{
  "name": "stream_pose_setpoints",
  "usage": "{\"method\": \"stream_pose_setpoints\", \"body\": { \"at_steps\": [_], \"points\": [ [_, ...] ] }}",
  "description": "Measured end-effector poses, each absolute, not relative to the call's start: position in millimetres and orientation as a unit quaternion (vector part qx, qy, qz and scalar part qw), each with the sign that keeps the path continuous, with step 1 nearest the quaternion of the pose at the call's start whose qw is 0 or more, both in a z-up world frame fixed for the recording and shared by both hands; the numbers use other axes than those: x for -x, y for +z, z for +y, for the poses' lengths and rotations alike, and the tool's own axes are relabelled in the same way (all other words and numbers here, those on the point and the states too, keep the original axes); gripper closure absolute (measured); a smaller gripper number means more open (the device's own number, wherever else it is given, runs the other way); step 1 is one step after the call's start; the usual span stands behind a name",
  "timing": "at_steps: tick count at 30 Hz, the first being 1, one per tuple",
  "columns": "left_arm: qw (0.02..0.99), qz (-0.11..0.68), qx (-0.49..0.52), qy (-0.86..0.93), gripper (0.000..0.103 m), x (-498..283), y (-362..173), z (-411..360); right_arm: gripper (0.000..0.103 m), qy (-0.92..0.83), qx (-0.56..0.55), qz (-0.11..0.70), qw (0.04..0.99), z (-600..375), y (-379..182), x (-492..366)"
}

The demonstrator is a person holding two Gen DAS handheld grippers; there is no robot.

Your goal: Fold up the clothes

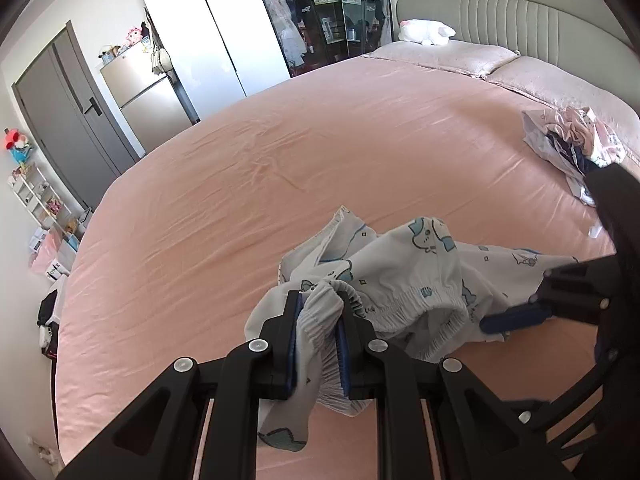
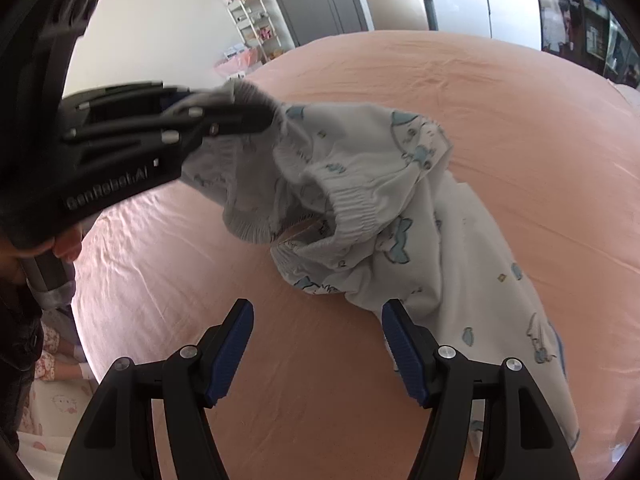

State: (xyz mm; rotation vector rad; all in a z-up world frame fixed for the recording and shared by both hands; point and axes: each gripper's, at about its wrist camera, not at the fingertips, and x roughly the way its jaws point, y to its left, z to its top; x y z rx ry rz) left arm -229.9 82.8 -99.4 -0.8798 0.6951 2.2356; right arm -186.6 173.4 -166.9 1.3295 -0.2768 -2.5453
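White pyjama trousers (image 1: 420,276) with a blue cartoon print lie crumpled on the pink bed sheet (image 1: 280,152). My left gripper (image 1: 320,332) is shut on their elastic waistband, and the bunched cloth fills the gap between the blue pads. In the right wrist view that same left gripper (image 2: 256,114) holds the waistband lifted off the bed, and the trousers (image 2: 380,200) hang down to the right. My right gripper (image 2: 318,348) stands open over bare sheet, just below and left of a trouser leg, with nothing between its fingers. Its blue fingertip (image 1: 516,316) shows beside the waistband in the left wrist view.
A heap of other clothes (image 1: 576,140) lies at the bed's right side near two pillows (image 1: 440,56) and a white plush toy (image 1: 428,32). Beyond the bed stand a fridge (image 1: 148,100), a grey door and a white shelf rack (image 2: 252,28). A hand (image 2: 66,246) grips the left handle.
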Motion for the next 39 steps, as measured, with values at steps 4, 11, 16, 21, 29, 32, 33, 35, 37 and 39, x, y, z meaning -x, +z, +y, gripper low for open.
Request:
{"method": "stream_pose_setpoints", "body": {
  "at_steps": [4,11,16,21,29,32,33,35,37,39],
  "points": [
    [0.316,0.257,0.340,0.848,0.089,240,-99,83,0.037,-0.869,-0.465,-0.108,0.133,172,-177,200],
    [0.297,0.246,0.352,0.853,0.089,253,-107,77,0.037,-0.864,-0.478,-0.098,0.122,169,-194,210],
    [0.287,0.241,0.360,0.854,0.089,259,-114,74,0.038,-0.865,-0.482,-0.096,0.104,170,-201,216],
    [0.284,0.230,0.367,0.856,0.089,266,-115,77,0.071,-0.861,-0.490,-0.107,0.085,180,-204,222],
    [0.280,0.230,0.371,0.855,0.089,266,-115,75,0.099,-0.863,-0.479,-0.144,0.067,212,-201,217],
    [0.274,0.229,0.376,0.855,0.089,267,-117,74,0.099,-0.872,-0.470,-0.126,0.057,216,-192,213],
    [0.274,0.227,0.377,0.855,0.089,267,-117,73,0.099,-0.874,-0.467,-0.122,0.054,218,-187,212],
    [0.272,0.223,0.382,0.855,0.089,269,-118,72,0.099,-0.879,-0.459,-0.121,0.046,225,-181,213],
    [0.273,0.219,0.386,0.854,0.089,269,-119,71,0.099,-0.883,-0.453,-0.119,0.036,232,-174,216],
    [0.274,0.215,0.389,0.853,0.088,269,-120,70,0.099,-0.885,-0.451,-0.111,0.020,232,-171,214]
  ]
}}
